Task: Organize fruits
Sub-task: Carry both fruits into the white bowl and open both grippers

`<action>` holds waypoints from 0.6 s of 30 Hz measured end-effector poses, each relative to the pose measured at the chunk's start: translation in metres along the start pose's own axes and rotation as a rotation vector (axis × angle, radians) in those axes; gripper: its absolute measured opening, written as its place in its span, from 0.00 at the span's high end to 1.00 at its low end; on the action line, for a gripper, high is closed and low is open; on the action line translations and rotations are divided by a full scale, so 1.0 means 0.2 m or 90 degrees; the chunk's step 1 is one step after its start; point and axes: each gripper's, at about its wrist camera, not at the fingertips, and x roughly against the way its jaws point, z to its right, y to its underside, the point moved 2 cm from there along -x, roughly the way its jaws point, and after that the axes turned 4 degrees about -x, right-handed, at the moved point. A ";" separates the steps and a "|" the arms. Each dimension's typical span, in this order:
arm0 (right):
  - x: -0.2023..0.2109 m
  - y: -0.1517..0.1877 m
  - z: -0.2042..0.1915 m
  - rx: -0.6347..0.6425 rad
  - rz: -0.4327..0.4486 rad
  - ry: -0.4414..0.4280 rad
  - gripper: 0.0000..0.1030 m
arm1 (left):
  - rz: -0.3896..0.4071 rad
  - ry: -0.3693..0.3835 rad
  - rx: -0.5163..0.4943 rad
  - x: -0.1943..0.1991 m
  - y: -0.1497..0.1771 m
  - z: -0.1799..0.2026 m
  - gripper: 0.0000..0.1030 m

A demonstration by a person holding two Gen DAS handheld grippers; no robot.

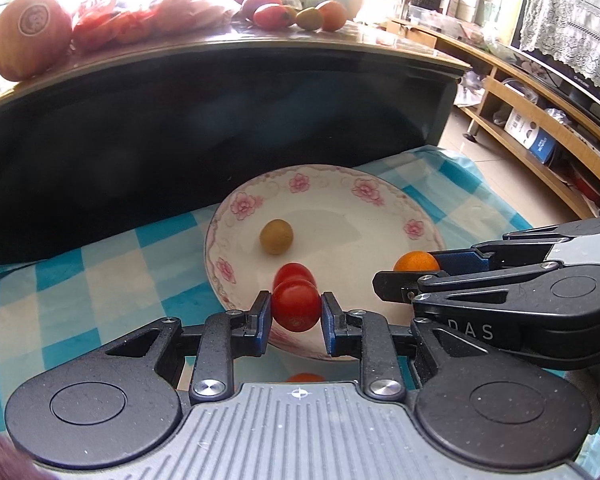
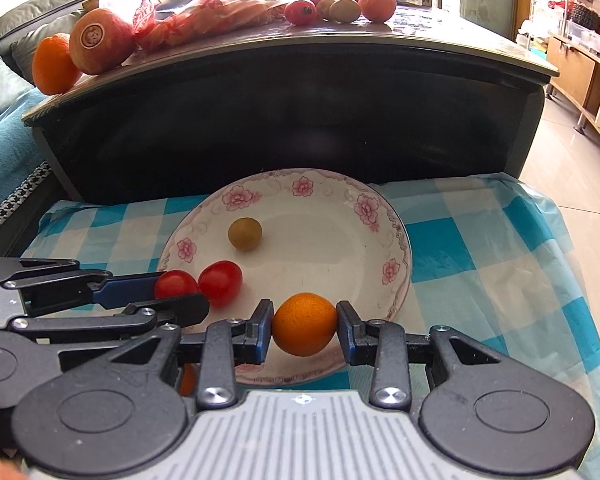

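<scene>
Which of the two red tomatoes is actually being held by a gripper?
The nearer cherry tomato, clamped between the left gripper fingers over the plate rim. The other tomato lies free on the plate behind it.

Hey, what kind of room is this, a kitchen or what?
Probably a home living room: a sofa beside a dark coffee table, and a lace-covered TV on a long wooden media shelf.
</scene>
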 end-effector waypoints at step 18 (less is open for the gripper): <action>-0.06 -0.02 0.00 0.014 0.007 0.010 0.62 | -0.001 -0.015 0.000 -0.05 -0.01 -0.03 0.67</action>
